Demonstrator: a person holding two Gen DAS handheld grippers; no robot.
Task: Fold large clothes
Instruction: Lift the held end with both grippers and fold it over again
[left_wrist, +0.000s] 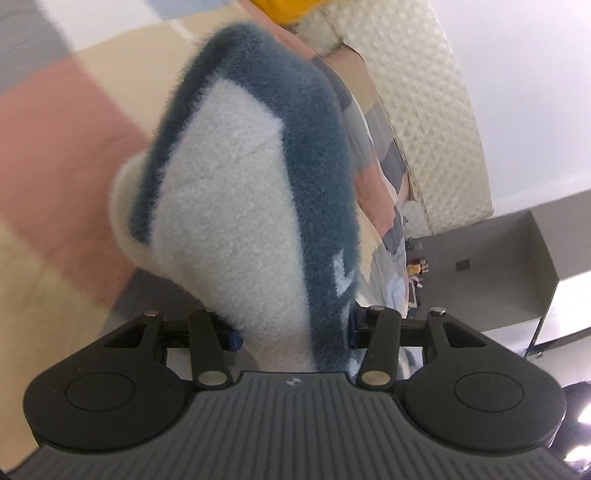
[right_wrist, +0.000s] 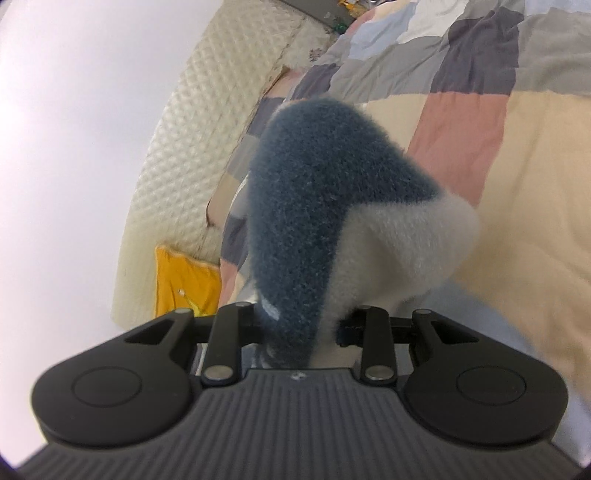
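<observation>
Patchwork quilt (right_wrist: 517, 155) on bed, quilted headboard (right_wrist: 177, 155) behind: fluffy blue-and-white garment (left_wrist: 240, 206) raised above it, left gripper (left_wrist: 293, 332) and right gripper (right_wrist: 301, 332) each clamped on a bunch, fabric extending straight ahead of both jaws.

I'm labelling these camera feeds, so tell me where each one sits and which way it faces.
Left wrist: rides on the left hand-held gripper, looking along its fingers at the fuzzy blue-and-white garment it clamps; only gripper body shows.
Right wrist: rides on the right hand-held gripper, facing its own clamped bunch of that garment; only gripper body shows.
Shared: garment, patchwork quilt, quilted cream headboard.
</observation>
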